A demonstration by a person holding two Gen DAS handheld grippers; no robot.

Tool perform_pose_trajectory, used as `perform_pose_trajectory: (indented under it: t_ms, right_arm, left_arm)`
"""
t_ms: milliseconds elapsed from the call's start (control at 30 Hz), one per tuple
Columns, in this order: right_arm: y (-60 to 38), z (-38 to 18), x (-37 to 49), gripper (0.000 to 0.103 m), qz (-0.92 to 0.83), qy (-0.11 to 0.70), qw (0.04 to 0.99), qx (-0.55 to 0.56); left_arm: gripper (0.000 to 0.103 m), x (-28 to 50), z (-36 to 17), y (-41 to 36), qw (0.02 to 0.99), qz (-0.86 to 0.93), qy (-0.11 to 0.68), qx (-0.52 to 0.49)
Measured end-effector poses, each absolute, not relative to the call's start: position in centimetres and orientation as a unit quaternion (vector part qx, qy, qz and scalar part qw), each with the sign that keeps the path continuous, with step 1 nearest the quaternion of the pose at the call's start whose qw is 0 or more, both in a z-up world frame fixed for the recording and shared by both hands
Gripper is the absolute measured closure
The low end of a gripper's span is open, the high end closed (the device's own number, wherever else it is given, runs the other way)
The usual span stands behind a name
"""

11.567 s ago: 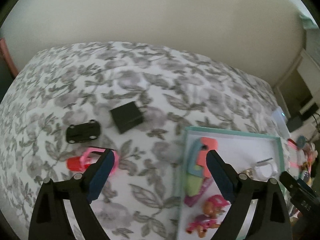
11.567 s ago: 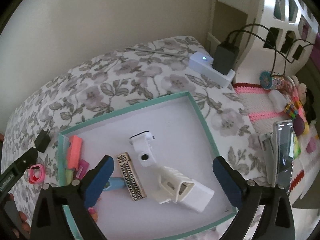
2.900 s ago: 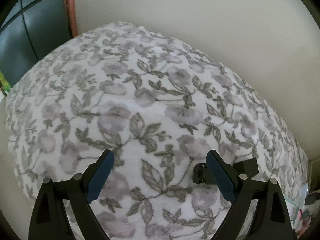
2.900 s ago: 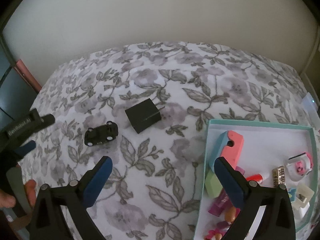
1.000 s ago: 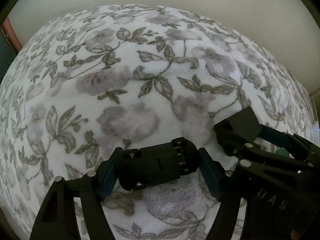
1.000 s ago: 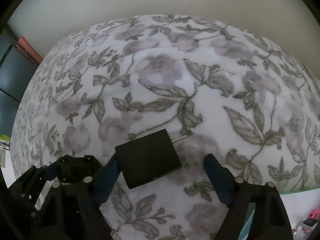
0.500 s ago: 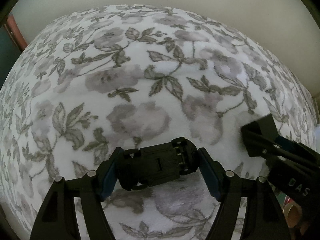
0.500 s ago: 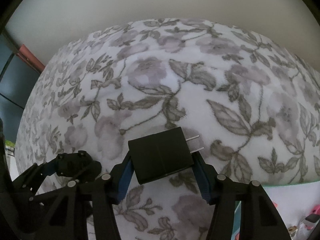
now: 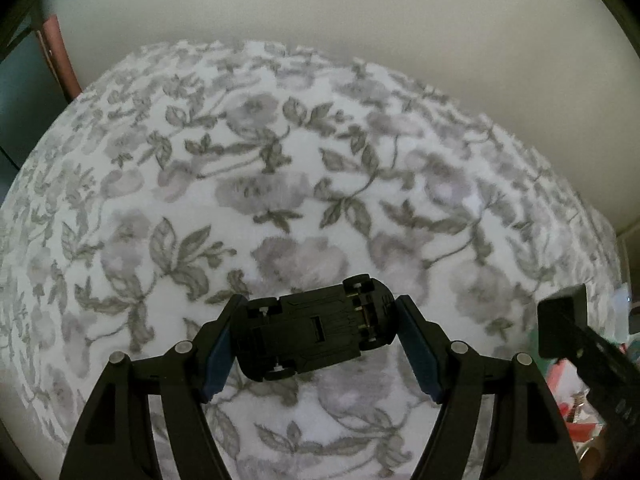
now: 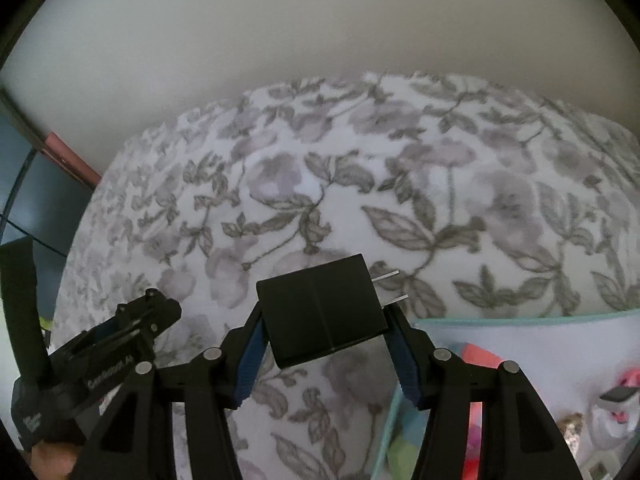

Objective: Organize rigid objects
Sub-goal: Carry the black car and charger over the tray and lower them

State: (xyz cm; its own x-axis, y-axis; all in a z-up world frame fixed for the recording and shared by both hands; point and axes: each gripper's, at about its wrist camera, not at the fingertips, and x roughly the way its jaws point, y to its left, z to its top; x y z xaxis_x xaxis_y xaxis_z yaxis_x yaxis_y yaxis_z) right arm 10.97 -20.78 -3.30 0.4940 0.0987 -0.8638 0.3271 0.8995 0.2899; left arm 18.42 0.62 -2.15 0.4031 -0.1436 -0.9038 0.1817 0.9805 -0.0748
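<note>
The left tongs (image 9: 316, 334) were clamped on a black toy car (image 9: 316, 326), belly up, above the flowery bed (image 9: 280, 184). The right tongs (image 10: 324, 330) were clamped on a black plug (image 10: 322, 308), also above the bed, with its two prongs pointing right. A teal box (image 10: 520, 344) of toys lay on the bed, right of the plug.

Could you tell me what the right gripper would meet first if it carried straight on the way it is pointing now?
Probably the floral bedspread. The right gripper is shut on the black charger and angles down at the fabric, left of the teal tray. Nothing else shows in that line, though the depth is hard to judge.
</note>
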Motion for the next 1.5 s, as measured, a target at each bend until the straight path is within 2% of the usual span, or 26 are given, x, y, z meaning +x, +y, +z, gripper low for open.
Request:
perform_pose_trajectory:
  t_ms: [433,600,900,1233,1500]
  right_arm:
    - [-22.2,3.0,3.7,0.043,-0.089,0.427,0.868,0.24]
    - [-22.7,4.6,0.5,0.043,-0.103,0.411,0.871,0.246]
    - [-24.2,5.8,-5.4,0.043,-0.154,0.399,0.867,0.254]
    - [-26.1,3.4,-10.7,0.043,-0.225,0.433,0.83,0.272]
    - [-27.5,1.5,-12.6,0.043,-0.255,0.458,0.805,0.279]
  left_arm:
    - [0.028,12.4,4.8,-3.6,0.875,-0.128,0.466,0.037]
    - [0.028,9.6,6.0,-4.8,0.88,-0.144,0.451,0.041]
    - [0.028,4.8,5.3,-8.2,0.871,-0.185,0.451,0.061]
    - [0.028,0.1,3.2,-13.5,0.843,-0.246,0.466,0.11]
    - [0.028,-1.1,1.1,-15.3,0.816,-0.272,0.499,0.106]
